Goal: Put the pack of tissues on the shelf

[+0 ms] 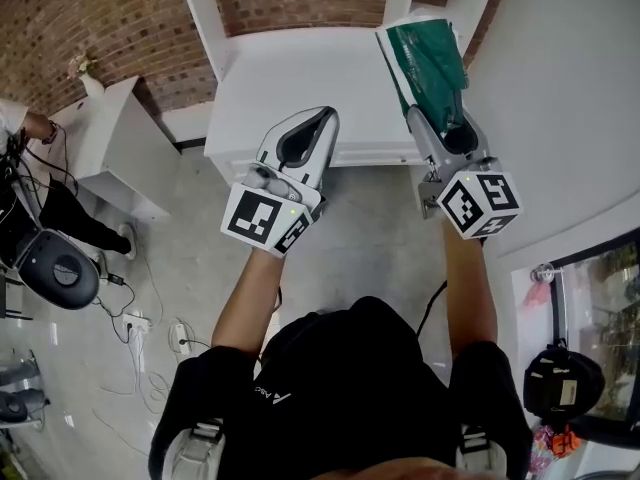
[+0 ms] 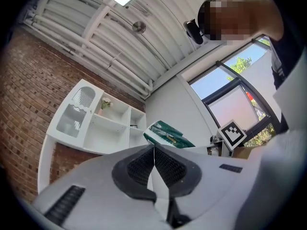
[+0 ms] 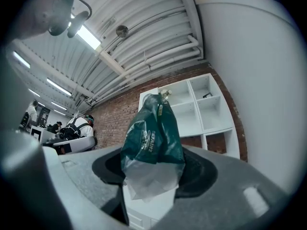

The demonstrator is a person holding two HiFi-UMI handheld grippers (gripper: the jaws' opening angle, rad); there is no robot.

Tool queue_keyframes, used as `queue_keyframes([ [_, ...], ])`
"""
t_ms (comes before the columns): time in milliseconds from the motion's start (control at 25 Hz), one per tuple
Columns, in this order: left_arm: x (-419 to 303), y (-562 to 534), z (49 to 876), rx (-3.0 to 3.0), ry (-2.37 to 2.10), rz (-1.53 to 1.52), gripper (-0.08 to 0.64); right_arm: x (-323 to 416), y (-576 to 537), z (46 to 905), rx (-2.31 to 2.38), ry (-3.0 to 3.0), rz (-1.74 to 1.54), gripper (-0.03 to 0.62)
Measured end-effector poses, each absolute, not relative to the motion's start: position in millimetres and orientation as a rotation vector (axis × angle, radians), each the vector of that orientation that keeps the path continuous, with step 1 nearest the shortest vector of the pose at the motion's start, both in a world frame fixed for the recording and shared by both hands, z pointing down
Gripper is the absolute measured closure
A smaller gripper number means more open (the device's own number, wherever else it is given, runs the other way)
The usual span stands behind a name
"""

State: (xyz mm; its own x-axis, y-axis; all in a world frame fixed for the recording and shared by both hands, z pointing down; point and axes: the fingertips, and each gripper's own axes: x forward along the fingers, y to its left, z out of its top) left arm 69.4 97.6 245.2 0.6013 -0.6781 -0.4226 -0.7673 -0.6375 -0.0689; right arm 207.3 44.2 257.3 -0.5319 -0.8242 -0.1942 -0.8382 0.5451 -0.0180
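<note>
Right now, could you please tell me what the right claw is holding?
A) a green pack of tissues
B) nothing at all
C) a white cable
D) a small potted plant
A: in the right gripper view the right claw is closed on the green pack of tissues, whose clear end sits between the two pads.

The pack of tissues [image 1: 425,63], upper right of the head view, is dark green with a pale, clear end. The shelf [image 1: 300,78] is white, and the brick wall [image 1: 110,18] behind it is red-brown. The left gripper [image 1: 325,116] and right gripper [image 1: 432,123] are light grey, with black ribbed pads [image 2: 139,169] and black-and-white square-patterned cubes [image 1: 265,218].
</note>
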Motion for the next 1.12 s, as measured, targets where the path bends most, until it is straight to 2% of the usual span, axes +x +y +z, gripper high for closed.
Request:
queue_keyframes([
  [560,-37,-3,244,-2.52,1.317,0.511,0.558,110,-96,229,-1.368,2.671,0.091,0.33],
  [1120,-93,-235,218,-2.463,1.358,0.486,0.558,55,-350,182,-1.402,2.758,0.172,0.33],
])
